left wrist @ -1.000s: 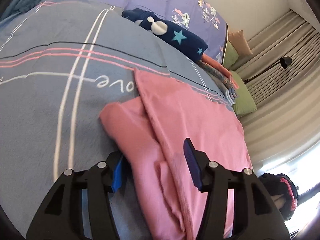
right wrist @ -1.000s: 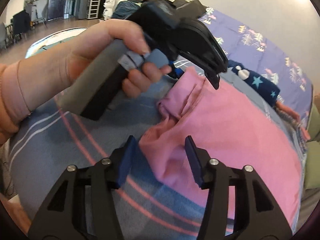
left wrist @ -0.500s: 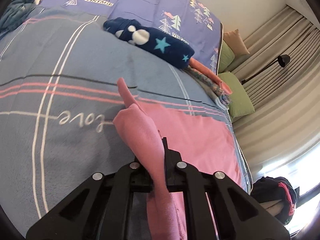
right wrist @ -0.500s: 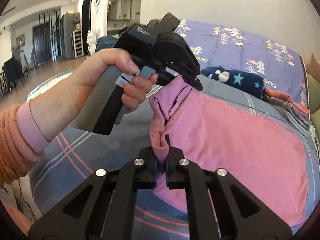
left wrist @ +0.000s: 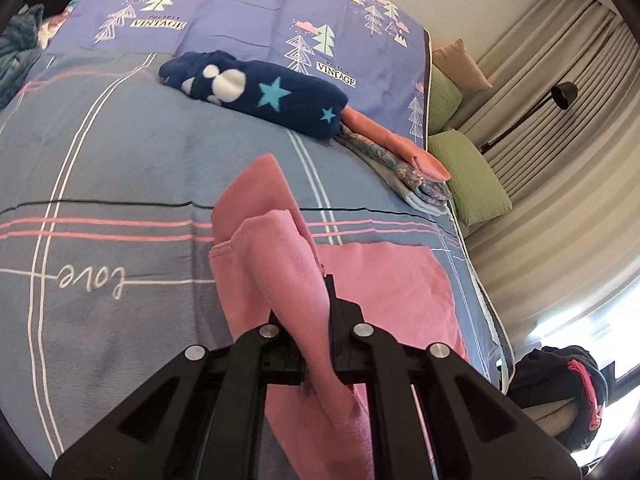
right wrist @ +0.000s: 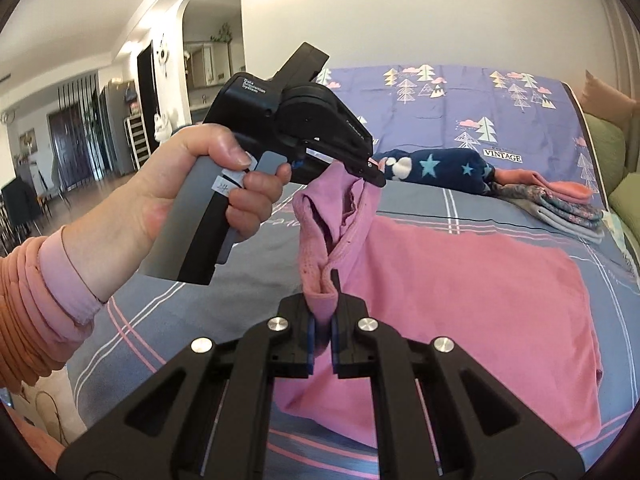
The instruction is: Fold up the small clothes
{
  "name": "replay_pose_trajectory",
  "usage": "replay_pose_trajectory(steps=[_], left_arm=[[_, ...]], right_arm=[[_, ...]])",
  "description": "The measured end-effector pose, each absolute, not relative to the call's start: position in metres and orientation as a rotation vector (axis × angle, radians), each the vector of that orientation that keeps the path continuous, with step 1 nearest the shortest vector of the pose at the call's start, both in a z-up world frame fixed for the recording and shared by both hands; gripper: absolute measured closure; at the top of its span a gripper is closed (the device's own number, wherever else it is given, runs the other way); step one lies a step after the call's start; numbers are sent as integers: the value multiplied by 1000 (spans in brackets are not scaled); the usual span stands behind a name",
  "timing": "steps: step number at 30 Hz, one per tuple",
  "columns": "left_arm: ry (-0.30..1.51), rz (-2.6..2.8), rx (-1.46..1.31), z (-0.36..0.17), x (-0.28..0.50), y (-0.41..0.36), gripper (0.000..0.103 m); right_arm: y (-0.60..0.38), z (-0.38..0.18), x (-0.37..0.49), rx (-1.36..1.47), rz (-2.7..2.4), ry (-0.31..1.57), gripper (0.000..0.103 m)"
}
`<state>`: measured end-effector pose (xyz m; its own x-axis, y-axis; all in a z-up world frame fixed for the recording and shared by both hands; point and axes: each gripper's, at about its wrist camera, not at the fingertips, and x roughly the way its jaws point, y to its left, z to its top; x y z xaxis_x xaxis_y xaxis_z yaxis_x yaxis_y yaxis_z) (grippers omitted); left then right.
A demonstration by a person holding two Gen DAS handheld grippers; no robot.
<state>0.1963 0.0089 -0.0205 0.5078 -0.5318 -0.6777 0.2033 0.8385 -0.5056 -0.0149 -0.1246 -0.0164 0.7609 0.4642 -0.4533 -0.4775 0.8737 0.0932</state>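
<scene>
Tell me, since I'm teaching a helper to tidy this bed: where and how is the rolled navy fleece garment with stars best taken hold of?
Grip the rolled navy fleece garment with stars across its middle, coming from above, fingers straddling its short width. It lies as a long, thick roll on the grey striped bedspread, so a mid-length pinch probably keeps it balanced. Avoid the right end, which touches the stack of folded clothes.

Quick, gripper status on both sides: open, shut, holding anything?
Left gripper: shut on the pink garment, its edge lifted off the bed.
Right gripper: shut on the pink garment, gripping a bunched fold of the same edge.
</scene>
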Motion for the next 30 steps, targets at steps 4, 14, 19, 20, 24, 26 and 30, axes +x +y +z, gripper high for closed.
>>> replay_pose_trajectory(steps=[4, 14, 19, 20, 24, 26, 30], left_arm=[[929, -452, -352, -6, 199, -18, 97], [958, -514, -239, -2, 217, -128, 97], [1023, -550, -170, -19, 225, -191, 97], [1031, -557, -153, -21, 225, -203, 97], [1047, -588, -79, -31, 223, -250, 97], [1055, -593, -38, -37, 221, -271, 97], [1097, -584, 37, -56, 222, -301, 95]], right_arm=[[-153, -13, -15, 22, 496, 456, 98], [-256, -23, -16, 198, 360, 467, 98], [-305, -41, -21, 290, 284, 507, 98], [-317, -45, -23, 321, 273, 516, 98], [-349, -56, -29, 382, 226, 534, 98], [-359, -62, -29, 386, 209, 545, 98], [-376, -80, -28, 453, 211, 603, 98]])
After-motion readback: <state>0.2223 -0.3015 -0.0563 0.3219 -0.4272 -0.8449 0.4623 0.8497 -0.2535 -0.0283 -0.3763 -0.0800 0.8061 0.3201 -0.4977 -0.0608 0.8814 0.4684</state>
